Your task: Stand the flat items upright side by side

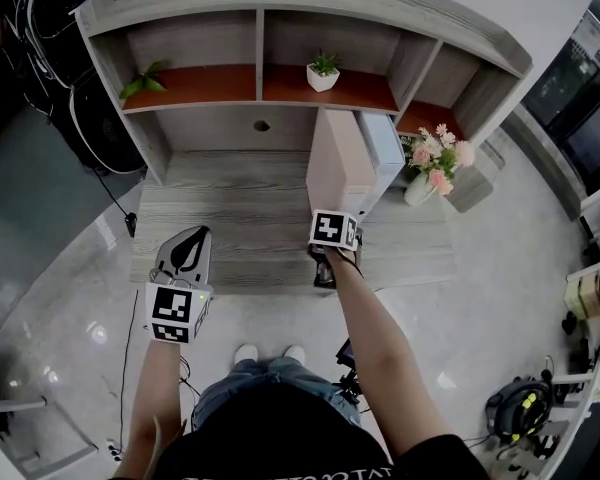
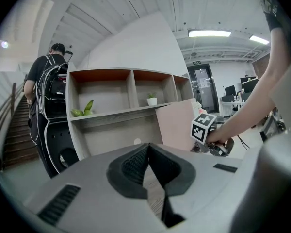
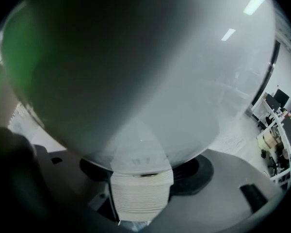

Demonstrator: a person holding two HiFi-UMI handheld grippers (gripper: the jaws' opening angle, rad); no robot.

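One pink book (image 1: 335, 173) stands upright, its page edge clamped in the right tool (image 1: 325, 263).

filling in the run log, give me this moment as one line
right hand-held gripper: shut on book | left hand-held gripper: shut, empty | step: standing book upright on desk

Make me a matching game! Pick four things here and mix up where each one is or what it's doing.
Things:
1. pink book
2. potted plant
3. flowers
4. left tongs

Places or states:
A. in the middle shelf compartment
B. shut, nothing inside
C. standing up, gripped by the right tongs
D. in a vase at the right

Pairs: 1-C, 2-A, 3-D, 4-B
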